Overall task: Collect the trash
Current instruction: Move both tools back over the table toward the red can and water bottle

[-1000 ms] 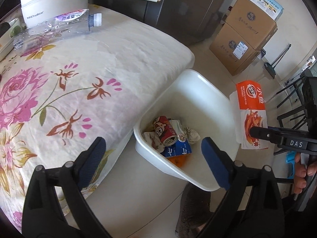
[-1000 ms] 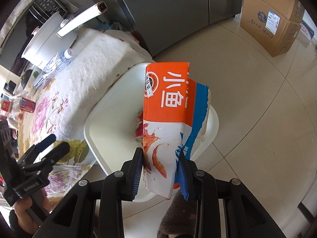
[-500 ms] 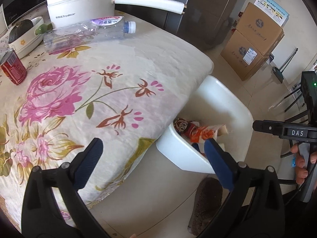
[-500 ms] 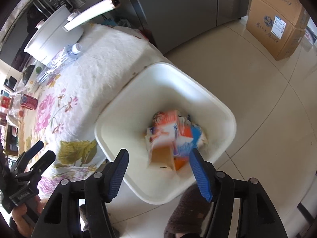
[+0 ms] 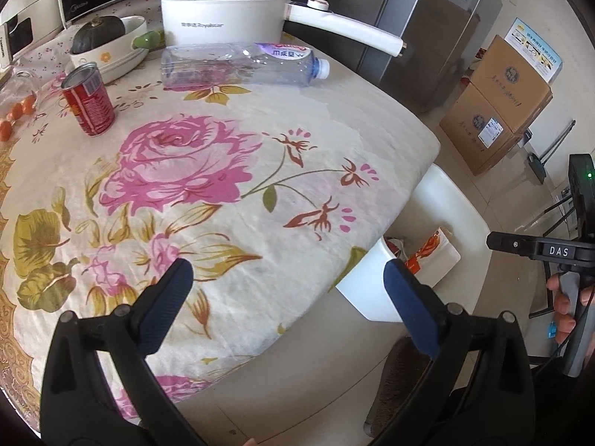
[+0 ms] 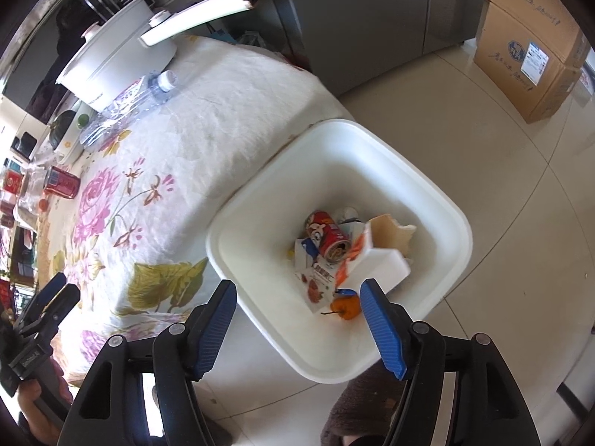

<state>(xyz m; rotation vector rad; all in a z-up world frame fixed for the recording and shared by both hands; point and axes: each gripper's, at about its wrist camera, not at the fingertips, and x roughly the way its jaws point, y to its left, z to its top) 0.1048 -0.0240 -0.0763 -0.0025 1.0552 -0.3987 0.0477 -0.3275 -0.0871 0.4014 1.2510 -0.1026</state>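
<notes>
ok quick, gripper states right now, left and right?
Left gripper: open, holding nothing, over the table edge.
Right gripper: open, holding nothing, above the white bin.

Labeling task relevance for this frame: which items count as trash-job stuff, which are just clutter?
Job:
white bin
orange carton in bin
empty water bottle
red can on table

Lying about:
white pot
squash in bowl
cardboard boxes
</notes>
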